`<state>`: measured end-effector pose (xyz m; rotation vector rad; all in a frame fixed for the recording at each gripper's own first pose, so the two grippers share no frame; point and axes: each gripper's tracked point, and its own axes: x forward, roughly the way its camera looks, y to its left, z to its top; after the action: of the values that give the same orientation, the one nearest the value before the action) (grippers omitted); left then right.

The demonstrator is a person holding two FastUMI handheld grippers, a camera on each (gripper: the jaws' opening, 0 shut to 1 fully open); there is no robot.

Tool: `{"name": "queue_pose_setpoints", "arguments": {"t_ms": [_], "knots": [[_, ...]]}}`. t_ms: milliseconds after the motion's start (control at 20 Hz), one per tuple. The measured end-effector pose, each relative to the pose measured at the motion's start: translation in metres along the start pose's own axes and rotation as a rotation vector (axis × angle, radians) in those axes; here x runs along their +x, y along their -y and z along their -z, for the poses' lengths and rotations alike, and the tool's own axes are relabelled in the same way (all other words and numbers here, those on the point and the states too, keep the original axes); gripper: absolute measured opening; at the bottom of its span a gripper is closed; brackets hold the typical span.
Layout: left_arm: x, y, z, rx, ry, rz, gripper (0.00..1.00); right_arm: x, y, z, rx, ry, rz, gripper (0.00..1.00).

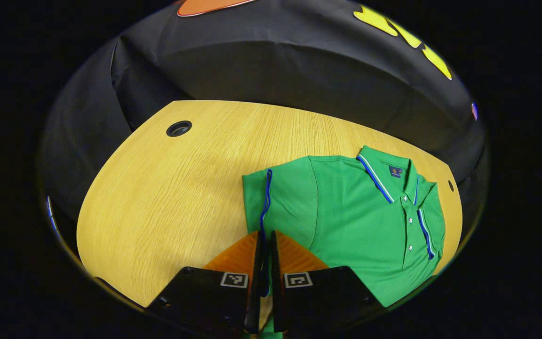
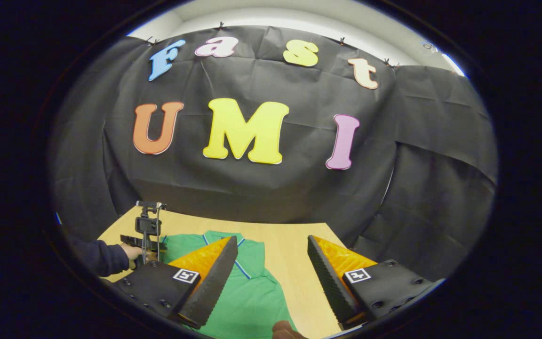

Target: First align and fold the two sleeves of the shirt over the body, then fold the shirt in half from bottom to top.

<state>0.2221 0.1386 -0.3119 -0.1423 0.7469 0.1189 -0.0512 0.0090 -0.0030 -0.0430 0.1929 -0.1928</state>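
On table (image 1: 167, 197) — one shirt (image 1: 346, 221), two grippers.

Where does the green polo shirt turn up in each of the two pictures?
Left gripper view: the green polo shirt with blue-and-white trim lies at lower right, collar up, on the pale wooden table.
Right gripper view: it sits at bottom centre-left, partly behind the right gripper's near finger.
Shared landmark: the wooden table.
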Motion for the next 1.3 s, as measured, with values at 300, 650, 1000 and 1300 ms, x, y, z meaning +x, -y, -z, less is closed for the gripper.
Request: {"name": "queue_pose_setpoints", "arguments": {"t_ms": [300, 650, 1000, 1300], "knots": [[-0.006, 0.001, -0.002, 0.015, -0.009, 0.006, 0.04, -0.006, 0.008, -0.001, 0.009, 0.013, 0.004, 0.95], [-0.031, 0.025, -0.026, 0.149, 0.033, 0.022, 0.04, -0.012, 0.017, -0.005, 0.045, 0.043, 0.021, 0.95], [-0.042, 0.07, -0.026, 0.344, 0.063, 0.08, 0.04, -0.012, 0.019, 0.006, 0.052, 0.027, 0.041, 0.96], [-0.044, 0.092, -0.012, 0.45, 0.076, 0.125, 0.04, -0.013, 0.016, 0.025, 0.068, -0.012, 0.061, 0.96]]}}
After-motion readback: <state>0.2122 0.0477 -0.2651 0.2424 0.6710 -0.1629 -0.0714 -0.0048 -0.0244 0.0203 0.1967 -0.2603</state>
